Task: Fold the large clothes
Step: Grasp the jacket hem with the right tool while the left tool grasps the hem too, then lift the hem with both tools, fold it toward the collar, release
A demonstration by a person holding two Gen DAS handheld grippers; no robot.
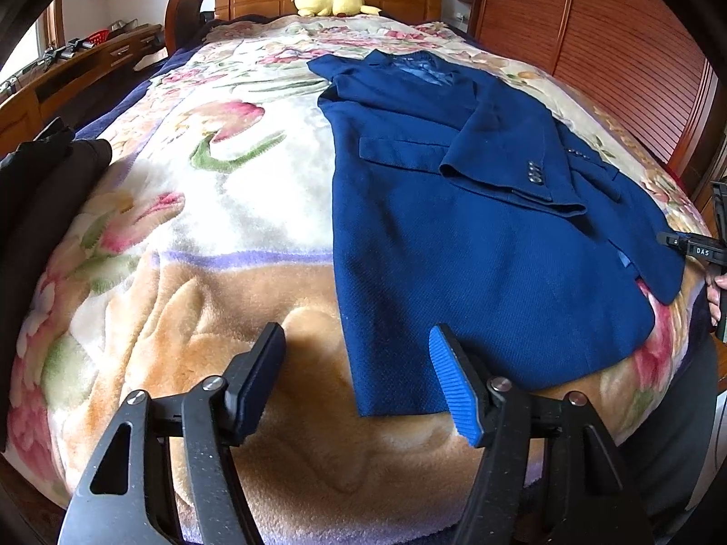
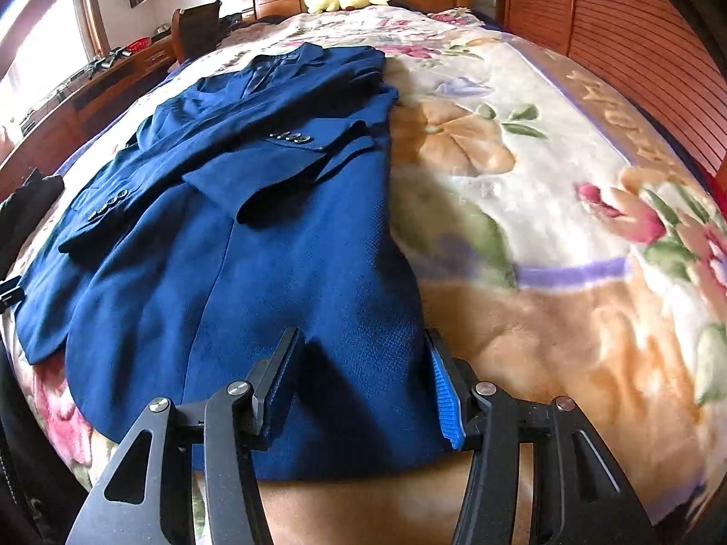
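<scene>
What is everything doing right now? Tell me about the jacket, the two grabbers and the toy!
Blue jacket: lying flat on the bed, both sleeves folded across its front.
Left gripper: open, at the jacket's near left corner, gripping nothing.
Right gripper: open, fingers either side of the jacket's near hem.
Yellow plush toy: lying by the headboard.
Floral blanket: spread over the bed.

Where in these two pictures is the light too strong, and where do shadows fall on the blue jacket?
Right wrist view: the window at upper left is blown out white, and the right gripper, jaws open, casts dark finger shadows on the blue woven jacket. Left wrist view: lighting is even, the open left gripper shadows the floral fleece blanket; fisheye bends both.
</scene>
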